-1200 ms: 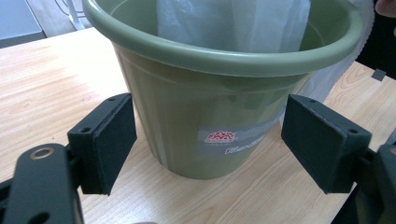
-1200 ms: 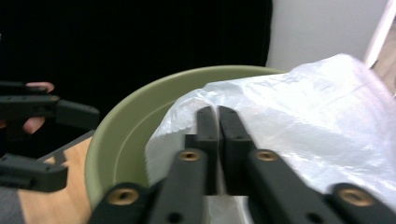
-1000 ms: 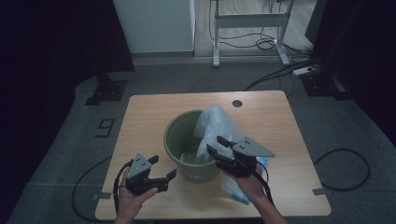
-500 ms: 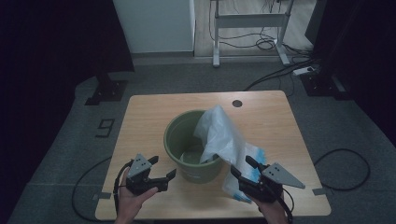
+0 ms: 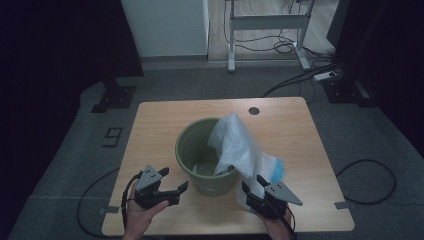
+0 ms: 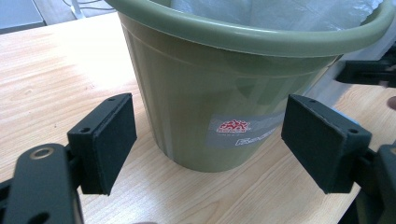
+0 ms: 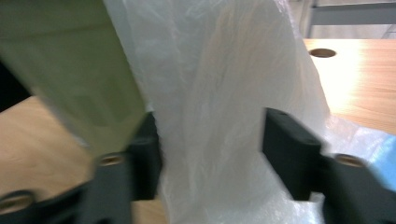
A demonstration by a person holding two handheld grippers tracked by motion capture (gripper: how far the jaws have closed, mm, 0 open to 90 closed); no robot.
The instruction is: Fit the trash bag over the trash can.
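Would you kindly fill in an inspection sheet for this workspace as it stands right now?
Surface: wooden table, round hole near far edge.
Job's things: green bin; white plastic bag draped over its right rim, half in.
Clutter: nothing seen.
Grippers: left claw open, facing the bin, apart from it; right claw open, its jaws just closing, bag between them.
Cables: trail from both claws; more on the floor.
Surroundings: grey floor, metal stand, dark drapes.

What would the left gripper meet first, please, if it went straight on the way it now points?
Most likely the green bucket: the left gripper stands open, its jaws framing the bucket's side wall just above the table, with nothing between.
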